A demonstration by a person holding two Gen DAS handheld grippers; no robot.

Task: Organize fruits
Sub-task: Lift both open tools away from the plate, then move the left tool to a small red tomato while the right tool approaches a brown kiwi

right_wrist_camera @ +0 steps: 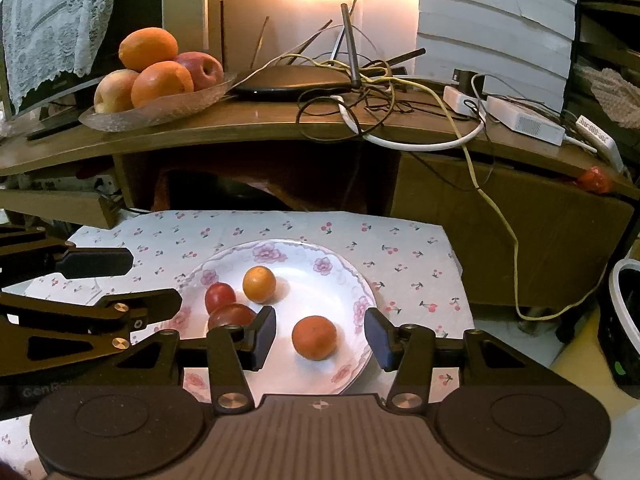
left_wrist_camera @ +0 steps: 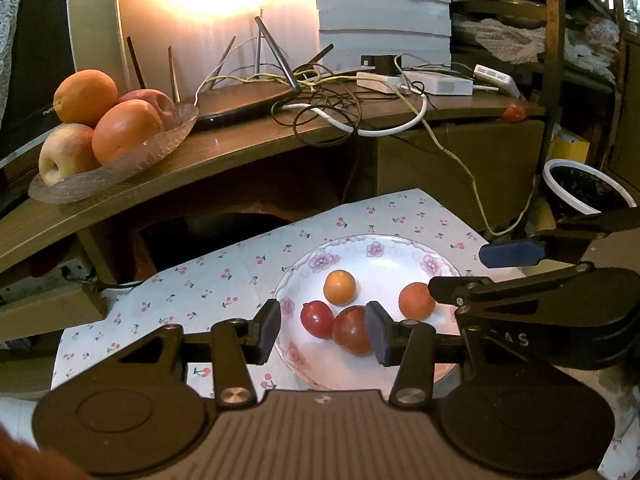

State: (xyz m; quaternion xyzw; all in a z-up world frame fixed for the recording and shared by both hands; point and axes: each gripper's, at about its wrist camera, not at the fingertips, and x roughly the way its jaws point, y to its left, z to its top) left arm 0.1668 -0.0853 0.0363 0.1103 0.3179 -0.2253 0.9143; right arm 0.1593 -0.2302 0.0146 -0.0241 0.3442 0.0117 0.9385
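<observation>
1. Floral plate (right_wrist_camera: 320,266) on the cherry-print cloth (right_wrist_camera: 400,240): it holds four small fruits, namely two red ones touching each other (left_wrist_camera: 318,319) (left_wrist_camera: 352,330), a yellow-orange one (right_wrist_camera: 259,284) just behind them, and an orange one (right_wrist_camera: 314,337) set apart to the right.
2. Left gripper (left_wrist_camera: 322,330): jaws parted and empty, hovering above the plate; the red pair lies straight ahead between its fingers, so this hand is the nearer to them.
3. Right gripper (right_wrist_camera: 320,336): jaws likewise parted, holding nothing; the lone orange fruit sits centred in its gap, below and ahead.
4. The fruits are near-round, so no long axis governs the approach.
5. Glass dish (right_wrist_camera: 160,114) on the wooden shelf (right_wrist_camera: 240,136): larger oranges and apples.
6. Writing: letters on each gripper body are only partly legible.
</observation>
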